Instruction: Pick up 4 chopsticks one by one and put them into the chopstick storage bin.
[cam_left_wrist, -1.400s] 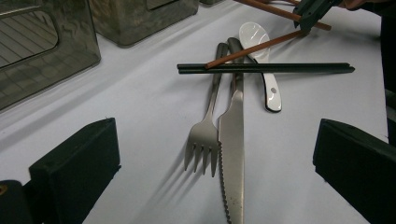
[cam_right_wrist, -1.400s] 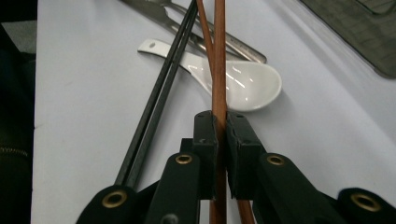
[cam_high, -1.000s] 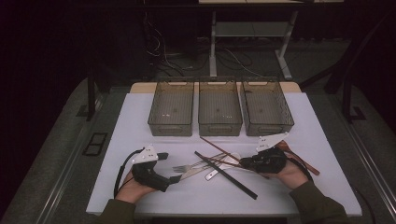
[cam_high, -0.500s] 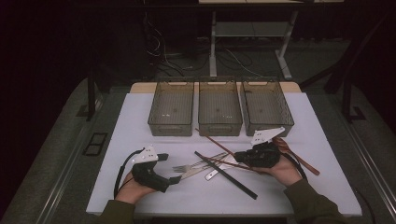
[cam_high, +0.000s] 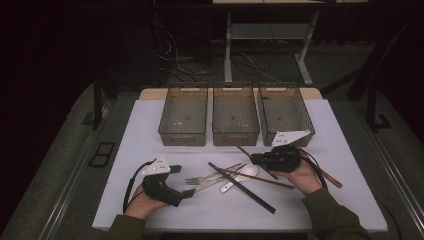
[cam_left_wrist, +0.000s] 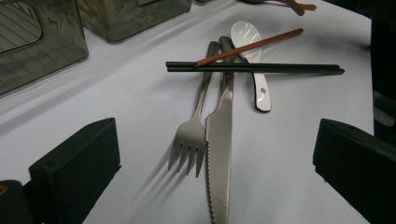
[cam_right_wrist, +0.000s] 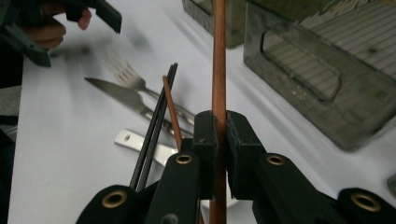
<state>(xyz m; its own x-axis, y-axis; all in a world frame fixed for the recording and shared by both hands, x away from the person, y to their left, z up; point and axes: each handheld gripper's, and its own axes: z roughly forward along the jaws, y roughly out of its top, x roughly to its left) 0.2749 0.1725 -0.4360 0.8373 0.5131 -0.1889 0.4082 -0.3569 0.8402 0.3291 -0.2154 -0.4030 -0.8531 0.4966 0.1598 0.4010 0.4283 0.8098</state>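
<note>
Fingers of right gripper (cam_right_wrist: 217, 140) clamped on a brown chopstick (cam_right_wrist: 218, 56), running straight up the middle of the right gripper view; in the high view, right of centre, stick slanting toward the middle bin (cam_high: 235, 117). Left gripper (cam_high: 182, 181) at lower left, fingers wide apart, holding nothing. Between them on the white bench (cam_high: 150, 130): fork (cam_left_wrist: 194, 126), knife (cam_left_wrist: 219, 140), white spoon (cam_left_wrist: 252, 51), black chopsticks (cam_left_wrist: 257, 68), second brown chopstick (cam_left_wrist: 252, 46) resting across.
</note>
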